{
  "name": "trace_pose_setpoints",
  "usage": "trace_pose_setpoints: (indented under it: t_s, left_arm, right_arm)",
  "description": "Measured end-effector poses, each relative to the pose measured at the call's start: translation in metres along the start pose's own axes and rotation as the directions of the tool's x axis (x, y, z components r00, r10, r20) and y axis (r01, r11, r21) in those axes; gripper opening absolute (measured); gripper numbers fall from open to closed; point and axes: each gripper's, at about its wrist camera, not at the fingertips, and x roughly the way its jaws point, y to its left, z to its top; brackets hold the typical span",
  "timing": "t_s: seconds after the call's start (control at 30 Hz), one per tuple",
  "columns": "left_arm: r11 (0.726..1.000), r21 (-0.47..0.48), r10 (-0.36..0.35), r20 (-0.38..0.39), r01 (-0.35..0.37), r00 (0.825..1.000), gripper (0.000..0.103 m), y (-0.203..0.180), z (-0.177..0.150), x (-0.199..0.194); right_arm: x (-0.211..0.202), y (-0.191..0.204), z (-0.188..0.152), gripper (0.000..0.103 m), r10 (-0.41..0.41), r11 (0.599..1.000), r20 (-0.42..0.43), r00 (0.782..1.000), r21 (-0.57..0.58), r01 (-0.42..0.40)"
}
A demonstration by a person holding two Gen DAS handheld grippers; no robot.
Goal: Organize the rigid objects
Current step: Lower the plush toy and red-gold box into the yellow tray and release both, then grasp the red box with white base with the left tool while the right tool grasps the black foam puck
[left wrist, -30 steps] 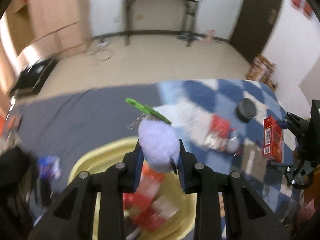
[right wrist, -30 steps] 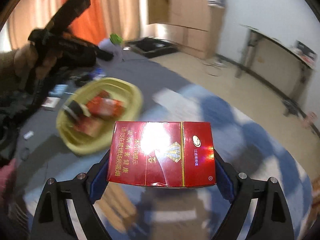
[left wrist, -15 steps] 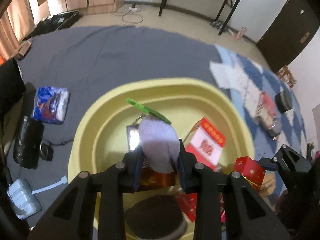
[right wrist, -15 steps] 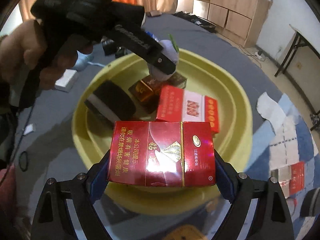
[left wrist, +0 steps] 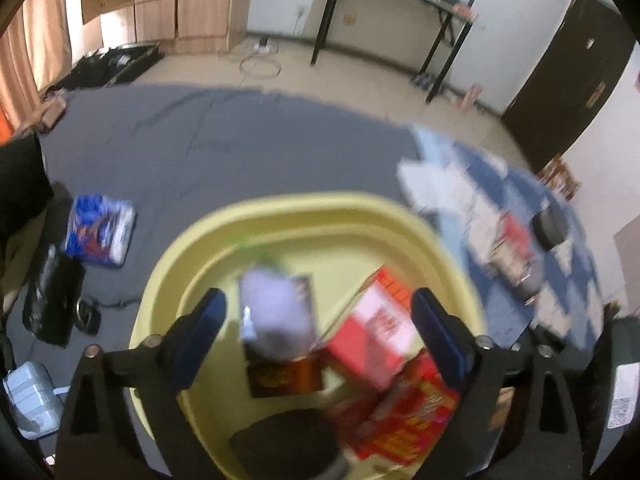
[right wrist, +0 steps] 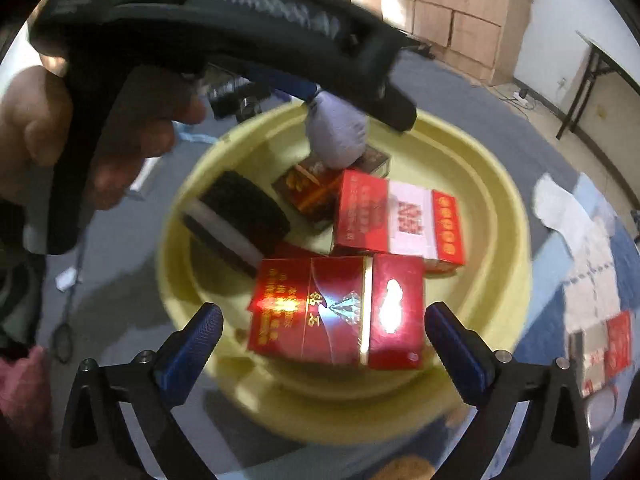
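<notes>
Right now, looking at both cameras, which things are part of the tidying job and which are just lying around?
Part of the job:
yellow basin
red cigarette pack, just let go
lavender plush toy
red and white pack
dark brown pack
black round puck
left gripper and right gripper, both open

Lying about:
blue snack packet
black pouch
black desk

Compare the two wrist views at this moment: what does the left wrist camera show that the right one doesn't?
Only the left wrist view shows the blue packet on the grey cloth and the left gripper from behind, open. Only the right wrist view shows the person's hand and the open right gripper. Both show the yellow basin, the purple plush and the red cigarette boxes inside.
</notes>
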Motion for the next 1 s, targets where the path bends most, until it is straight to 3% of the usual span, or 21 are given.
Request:
trace_pose_setpoints:
  t_s: [0.1, 0.23, 0.33, 0.47, 0.57, 0.63, 0.73, 1.0]
  left_arm:
    - [0.997, 0.062, -0.04, 0.011, 0.039, 0.999, 0.103, -0.028, 0.017, -0.014]
    - [0.973, 0.203, -0.112, -0.017, 0.113, 0.994, 0.103, -0.089, 0.029, -0.018]
    - [0.939, 0.295, -0.155, -0.091, 0.175, 0.984, 0.103, -0.139, 0.026, -0.001]
    - [0.901, 0.367, -0.182, -0.162, 0.23, 0.97, 0.103, -0.19, 0.017, 0.038]
    - [0.926, 0.305, -0.165, -0.206, 0.224, 0.965, 0.103, -0.215, 0.025, 0.08]
    - [0.939, 0.261, -0.16, -0.24, 0.223, 0.957, 0.103, -0.227, 0.031, 0.106]
    - [0.946, 0.237, -0.147, -0.301, 0.223, 0.942, 0.103, -0.24, 0.039, 0.139]
    - [0.937, 0.286, -0.087, -0.362, 0.199, 0.928, 0.102, -0.262, 0.032, 0.178]
  right_arm:
    - [-0.041, -0.021, -0.011, 0.103, -0.005, 0.997, 0.063, 0.998, 0.074, 0.001]
    - [-0.101, -0.065, -0.038, 0.103, -0.081, 0.987, 0.113, 0.99, 0.15, 0.064]
    - [-0.144, -0.114, -0.066, 0.103, -0.208, 0.963, 0.119, 0.971, 0.198, 0.182]
    - [-0.169, -0.192, -0.102, 0.103, -0.346, 0.887, 0.048, 0.937, 0.342, 0.31]
    - [-0.166, -0.235, -0.121, 0.103, -0.412, 0.829, 0.008, 0.911, 0.419, 0.371]
    - [-0.158, -0.252, -0.128, 0.103, -0.417, 0.812, -0.013, 0.909, 0.445, 0.379]
    - [-0.143, -0.268, -0.133, 0.103, -0.393, 0.815, -0.033, 0.919, 0.449, 0.365]
    - [-0.103, -0.3, -0.132, 0.103, -0.39, 0.819, -0.037, 0.92, 0.444, 0.364]
